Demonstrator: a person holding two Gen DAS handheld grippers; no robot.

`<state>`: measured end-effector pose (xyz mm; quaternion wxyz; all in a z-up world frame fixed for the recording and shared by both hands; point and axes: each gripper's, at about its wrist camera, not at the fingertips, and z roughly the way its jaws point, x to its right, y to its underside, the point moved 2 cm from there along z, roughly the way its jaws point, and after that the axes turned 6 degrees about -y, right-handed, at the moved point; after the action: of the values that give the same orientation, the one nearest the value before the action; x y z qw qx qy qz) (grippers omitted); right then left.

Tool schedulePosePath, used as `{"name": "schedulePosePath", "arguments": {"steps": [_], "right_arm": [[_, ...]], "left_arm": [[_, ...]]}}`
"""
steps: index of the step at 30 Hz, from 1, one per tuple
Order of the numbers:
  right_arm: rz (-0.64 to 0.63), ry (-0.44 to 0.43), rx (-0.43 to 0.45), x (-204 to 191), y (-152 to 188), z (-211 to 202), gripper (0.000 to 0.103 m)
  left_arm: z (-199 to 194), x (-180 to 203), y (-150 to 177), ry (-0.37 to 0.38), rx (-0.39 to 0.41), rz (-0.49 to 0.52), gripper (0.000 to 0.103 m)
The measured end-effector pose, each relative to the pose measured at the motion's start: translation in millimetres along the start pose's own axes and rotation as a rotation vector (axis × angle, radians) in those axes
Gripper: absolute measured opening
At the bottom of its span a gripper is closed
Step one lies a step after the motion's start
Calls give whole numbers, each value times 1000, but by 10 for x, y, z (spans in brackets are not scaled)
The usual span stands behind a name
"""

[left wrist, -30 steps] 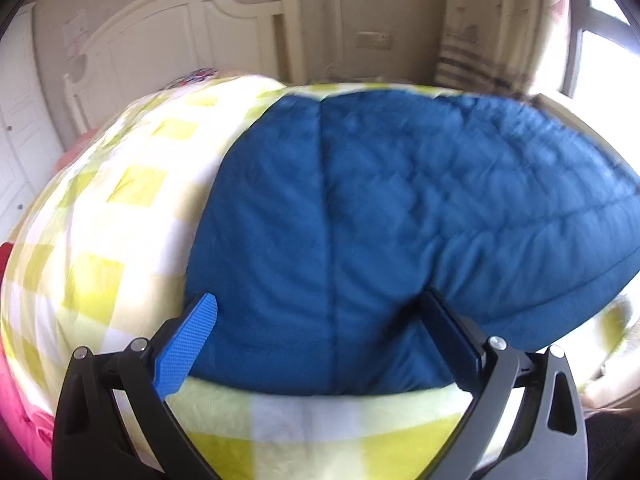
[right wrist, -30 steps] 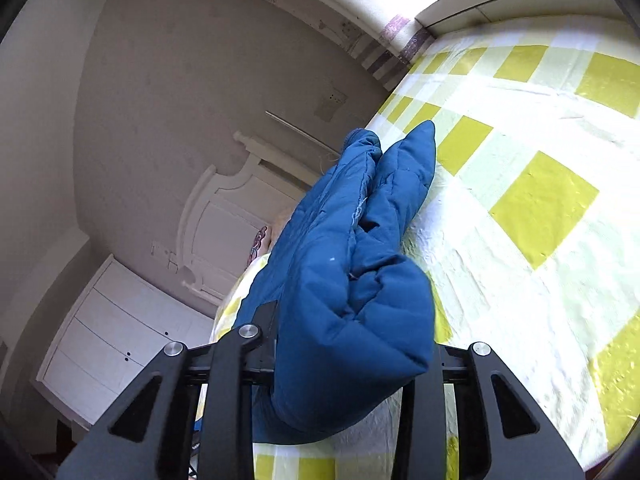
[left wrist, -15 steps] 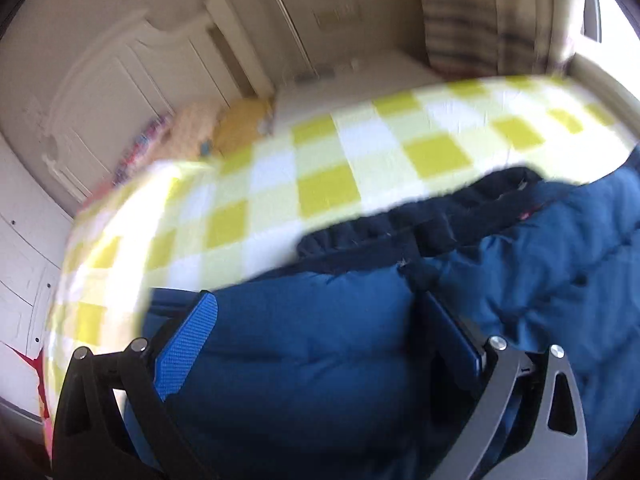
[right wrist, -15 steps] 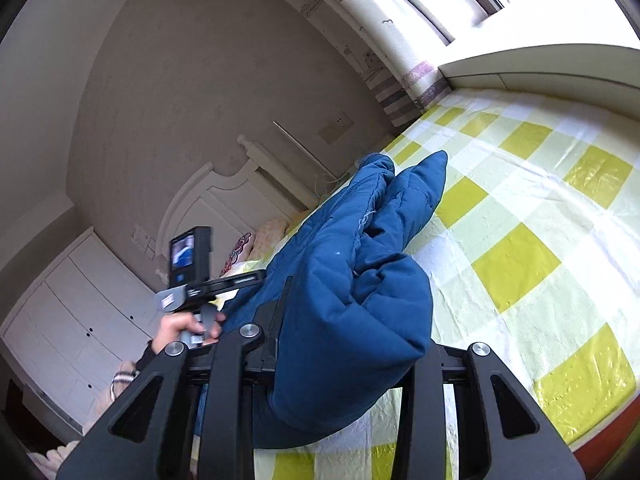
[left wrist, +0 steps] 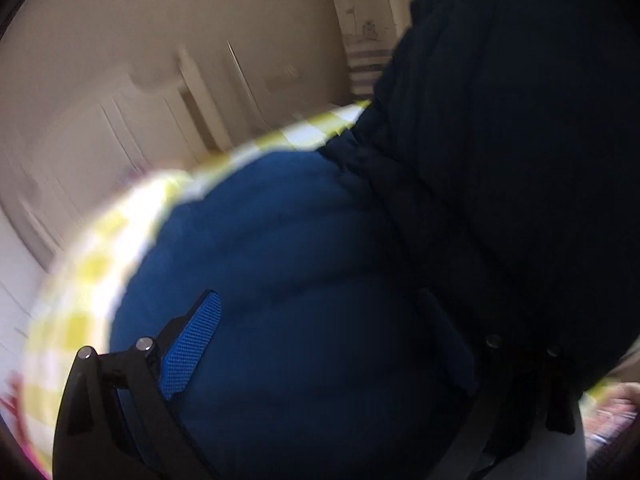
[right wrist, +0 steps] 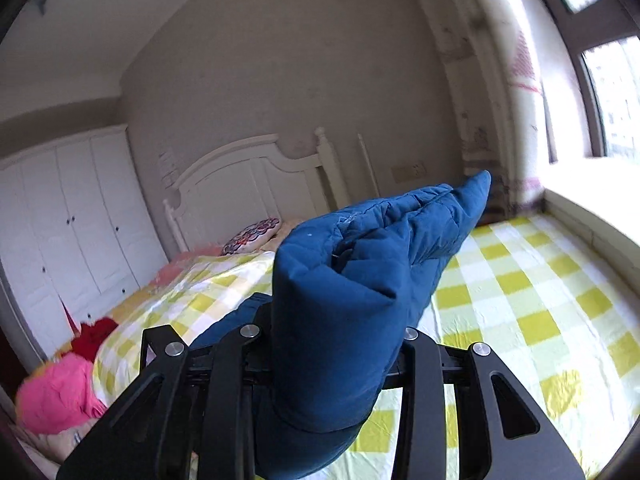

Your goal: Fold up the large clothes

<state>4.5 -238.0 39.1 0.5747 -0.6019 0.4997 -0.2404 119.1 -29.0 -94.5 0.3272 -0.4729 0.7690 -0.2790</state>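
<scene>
A blue quilted jacket (left wrist: 304,264) lies on the bed with the yellow checked cover (left wrist: 96,264). In the blurred left wrist view part of it hangs dark and raised at the right (left wrist: 520,160). My left gripper (left wrist: 320,340) is open, its blue-padded finger (left wrist: 192,344) resting against the jacket with cloth between the jaws. My right gripper (right wrist: 332,344) is shut on a bunched fold of the jacket (right wrist: 360,280) and holds it above the bed cover (right wrist: 540,300).
A white headboard (right wrist: 248,188) and white wardrobe (right wrist: 68,216) stand behind the bed. A patterned pillow (right wrist: 252,232) lies at its head. Pink (right wrist: 56,392) and red (right wrist: 96,336) clothes lie at the left edge. A window sill (right wrist: 592,192) runs along the right.
My right gripper has turned and lifted with the jacket fold, now facing the headboard. My left gripper has swung quickly; the raised jacket part now hangs over its right side.
</scene>
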Motion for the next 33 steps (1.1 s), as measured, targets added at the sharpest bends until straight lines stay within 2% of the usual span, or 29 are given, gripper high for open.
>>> {"name": "schedulePosePath", "arguments": {"steps": [1,2,5,8,9,11,13,14,16,18,22,24,26,28,29,30,31,33], "right_arm": [[-61,-6,-6,-191,-19,47,35],[-153,-16,-19,-478,-37,153,35],[-336,-48,-64,-1102,-2,526,35],[-502,-119,-135,-1773,241,999,35],[-572,-138,-177,-2003,394,1192,35],[-744,-176,-312,-2464,913,1635,35],[-916,-149,-454,-2742,1519,2002,40],[-984,-119,-448,-2834,1717,2041,42],[-1076,-69,-415,-2945,1907,2076,46],[-1059,-73,-421,-2911,1869,2095,48],[-1041,-85,-432,-2907,1825,2067,52],[-1051,-83,-427,-2877,1863,2061,54],[-1037,-104,-428,-2828,1862,2027,60],[-1011,-164,-445,-2811,1813,1949,76],[-997,-214,-466,-2795,1791,1879,89],[-977,-275,-479,-2764,1752,1753,90],[-960,-297,-468,-2723,1702,1641,90],[-863,-397,-463,-2567,1515,1338,89]], "left_arm": [[-125,-257,32,76,16,-95,97],[-304,-646,71,73,66,-225,97],[-701,-1660,180,-69,163,-459,97],[-1075,-2349,278,-209,236,-576,97],[-1202,-2539,307,-246,252,-595,97],[-1351,-2739,320,-285,268,-593,99],[-1374,-2788,285,-285,260,-558,99],[-1343,-2788,242,-270,253,-537,99],[-1245,-2699,93,-205,229,-464,99],[-1155,-2538,-84,-131,203,-370,100],[-709,-2045,-695,19,167,-186,100],[-399,-1756,-907,51,127,-105,100],[96,-1543,-1015,45,49,-25,100],[652,-1503,-901,-16,-64,-5,101],[880,-1528,-765,28,-85,-32,101],[971,-1625,-658,68,-66,-91,101],[981,-1694,-581,76,-58,-136,101],[950,-1788,-460,16,-36,-164,101]]}}
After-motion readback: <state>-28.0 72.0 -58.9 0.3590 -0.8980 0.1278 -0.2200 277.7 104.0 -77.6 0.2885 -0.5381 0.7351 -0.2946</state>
